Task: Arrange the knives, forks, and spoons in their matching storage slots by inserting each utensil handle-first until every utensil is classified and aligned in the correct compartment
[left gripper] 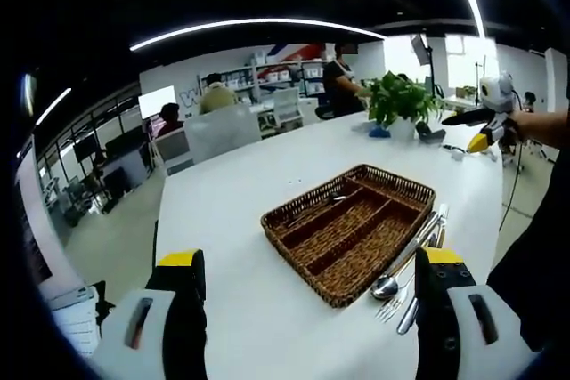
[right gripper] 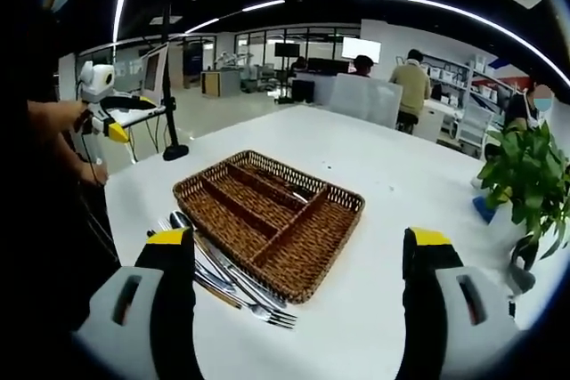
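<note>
A brown wicker cutlery tray with long compartments lies on the white table. One shiny utensil seems to lie in its far compartment. A bunch of spoons, forks and knives rests on the table against the tray's right side. My left gripper hovers short of the tray, open and holding nothing. In the right gripper view the tray sits ahead, the loose utensils lie to its left, and my right gripper is open and holds nothing. Each gripper shows in the other's view, hand-held: right gripper, left gripper.
A potted green plant stands at one end of the table. The person's arm is at the table's side. Several people, chairs and shelves fill the office behind. A lamp stand sits off the far corner.
</note>
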Demonstrator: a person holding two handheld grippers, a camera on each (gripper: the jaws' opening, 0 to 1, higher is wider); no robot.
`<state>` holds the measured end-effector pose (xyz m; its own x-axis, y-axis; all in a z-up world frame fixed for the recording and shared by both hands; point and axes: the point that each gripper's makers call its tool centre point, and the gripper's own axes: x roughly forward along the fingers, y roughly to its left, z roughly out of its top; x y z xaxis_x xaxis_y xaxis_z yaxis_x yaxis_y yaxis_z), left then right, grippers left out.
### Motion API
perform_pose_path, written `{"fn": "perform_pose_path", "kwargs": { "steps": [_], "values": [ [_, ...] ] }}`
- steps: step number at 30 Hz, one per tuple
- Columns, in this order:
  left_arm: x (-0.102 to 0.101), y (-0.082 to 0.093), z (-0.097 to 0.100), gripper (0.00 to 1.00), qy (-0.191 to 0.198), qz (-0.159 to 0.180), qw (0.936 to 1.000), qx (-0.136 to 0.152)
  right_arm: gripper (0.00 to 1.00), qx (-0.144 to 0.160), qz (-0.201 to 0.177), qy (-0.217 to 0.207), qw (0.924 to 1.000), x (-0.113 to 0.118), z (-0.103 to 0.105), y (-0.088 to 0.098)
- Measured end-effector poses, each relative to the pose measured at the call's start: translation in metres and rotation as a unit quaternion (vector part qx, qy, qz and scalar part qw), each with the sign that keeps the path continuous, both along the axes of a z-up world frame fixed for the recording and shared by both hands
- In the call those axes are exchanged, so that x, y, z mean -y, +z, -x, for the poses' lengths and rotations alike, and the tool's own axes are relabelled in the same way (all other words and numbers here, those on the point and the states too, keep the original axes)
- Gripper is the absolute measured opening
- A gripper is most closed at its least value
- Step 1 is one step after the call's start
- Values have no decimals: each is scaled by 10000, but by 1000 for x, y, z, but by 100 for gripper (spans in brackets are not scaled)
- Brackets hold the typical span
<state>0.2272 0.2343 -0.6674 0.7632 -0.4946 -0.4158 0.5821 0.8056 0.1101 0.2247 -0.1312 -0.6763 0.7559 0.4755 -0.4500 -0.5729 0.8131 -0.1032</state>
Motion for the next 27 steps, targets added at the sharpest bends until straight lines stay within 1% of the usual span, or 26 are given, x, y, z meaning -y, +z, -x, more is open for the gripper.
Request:
{"fn": "perform_pose_path", "kwargs": {
  "steps": [3, 11, 12, 14, 16, 22, 23, 24, 25, 27],
  "values": [
    [0, 0, 0, 99, -3, -3, 10000, -5, 100, -19, -14, 71, 10000, -5, 1, -2],
    [-2, -2, 0, 99, -11, -41, 10000, -11, 100, -22, -7, 145, 9999, -7, 0, -4],
    [-2, -1, 0, 99, -16, -40, 10000, -3, 100, 106, -116, 276, 9995, -12, 1, 0],
    [-1, 1, 0, 99, -38, -35, 10000, 21, 100, 152, -184, 363, 9991, -15, 2, 0],
    [-2, 1, 1, 99, -37, -55, 10000, 35, 100, 106, -106, 467, 9988, -18, 3, -6],
    [-4, 0, 7, 99, -37, -109, 9999, 18, 99, 21, -74, 765, 9970, -31, 10, -20],
    [-4, 0, 8, 99, -24, -103, 9999, 19, 99, 31, -16, 854, 9963, -33, 12, -25],
    [-4, 0, 8, 99, -16, -92, 10000, 17, 99, 145, 142, 945, 9953, -33, 12, -30],
    [-4, 0, 9, 99, -10, -87, 10000, 14, 99, 194, 343, 994, 9943, -31, 13, -38],
    [-4, -1, 10, 99, -9, -86, 10000, -7, 96, -10, 361, 1101, 9933, -35, 20, -52]
  ]
}}
